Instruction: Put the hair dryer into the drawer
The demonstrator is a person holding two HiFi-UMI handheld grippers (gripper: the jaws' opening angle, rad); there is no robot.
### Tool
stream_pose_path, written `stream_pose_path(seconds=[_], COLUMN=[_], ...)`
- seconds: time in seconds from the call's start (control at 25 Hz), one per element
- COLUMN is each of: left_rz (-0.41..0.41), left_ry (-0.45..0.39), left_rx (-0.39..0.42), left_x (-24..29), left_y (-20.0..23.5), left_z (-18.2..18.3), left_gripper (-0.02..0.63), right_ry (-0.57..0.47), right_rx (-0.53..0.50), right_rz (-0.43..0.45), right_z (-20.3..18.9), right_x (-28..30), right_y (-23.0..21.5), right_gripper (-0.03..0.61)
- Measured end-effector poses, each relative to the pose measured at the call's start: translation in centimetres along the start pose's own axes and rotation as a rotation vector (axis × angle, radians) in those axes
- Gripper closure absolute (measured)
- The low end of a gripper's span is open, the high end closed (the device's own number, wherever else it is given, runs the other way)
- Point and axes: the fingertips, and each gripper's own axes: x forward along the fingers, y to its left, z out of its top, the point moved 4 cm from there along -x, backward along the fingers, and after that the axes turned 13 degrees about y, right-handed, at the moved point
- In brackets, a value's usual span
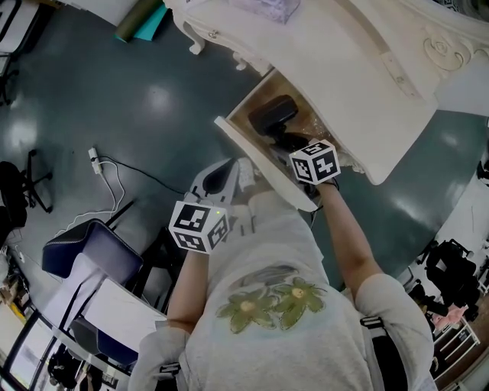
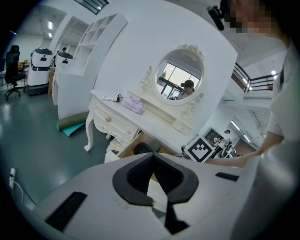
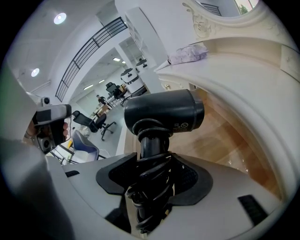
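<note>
In the head view, you are holding the black hair dryer inside the open wooden drawer of the white worktop. In the left gripper view, your left tongs are standing spread. In the right gripper view, your right tongs are pinching its cord-wrapped handle. The barrel's small label is showing print too small to read.

A glossy, dark grey-green floor reflects the ceiling lights. A white, ornately carved dressing table on curved legs carries an oval mirror. Tall white shelving stands beside it, with a teal rolled mat on the floor nearby. A black office chair stands well apart, and a dark railing runs overhead.
</note>
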Motion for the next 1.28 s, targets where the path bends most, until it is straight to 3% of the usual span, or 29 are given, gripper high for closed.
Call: stream_pose_path(seconds=[1.28], left_rz=[0.022], left_ry=[0.014], left_rx=[-0.044], left_x=[1.0], left_y=[0.6], left_z=[-0.4], left_gripper=[0.603], right_ry=[0.070], right_rx=[0.019], right_rz=[-0.014], right_z=[-0.1], right_x=[3.7], right_y=[-2.3], right_gripper=[0.359])
